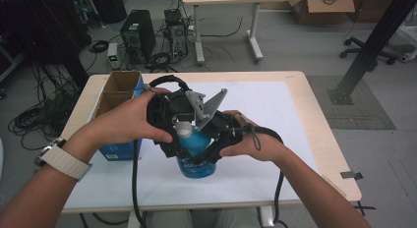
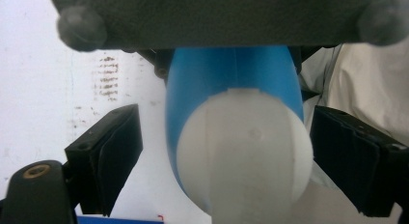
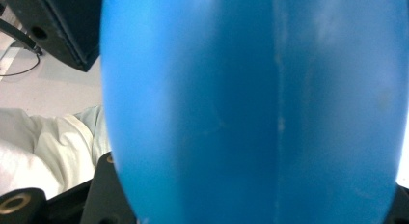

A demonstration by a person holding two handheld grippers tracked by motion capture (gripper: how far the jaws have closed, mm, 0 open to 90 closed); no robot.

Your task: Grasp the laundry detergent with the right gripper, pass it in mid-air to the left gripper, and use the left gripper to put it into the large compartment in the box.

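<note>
A blue bottle (image 1: 197, 161) with a white cap (image 1: 183, 129) stands upright at the middle of the white mat (image 1: 275, 110). Both hands hold grippers against it. My left gripper (image 1: 169, 132) comes down over the top. In the left gripper view its jaws straddle the cap (image 2: 246, 151), with a gap on the left side; the left gripper (image 2: 226, 132) is open. My right gripper (image 1: 219, 139) meets the bottle from the right. In the right gripper view the blue body (image 3: 251, 103) spans the space between its jaws, and the right gripper (image 3: 251, 195) looks shut on it.
An open blue cardboard box (image 1: 118, 93) stands at the table's left, close behind the left hand. Cables trail from both grippers toward the front edge (image 1: 196, 206). Beyond the table are a computer tower (image 1: 137, 36), a desk leg (image 1: 199, 36) and a black post (image 1: 373, 46).
</note>
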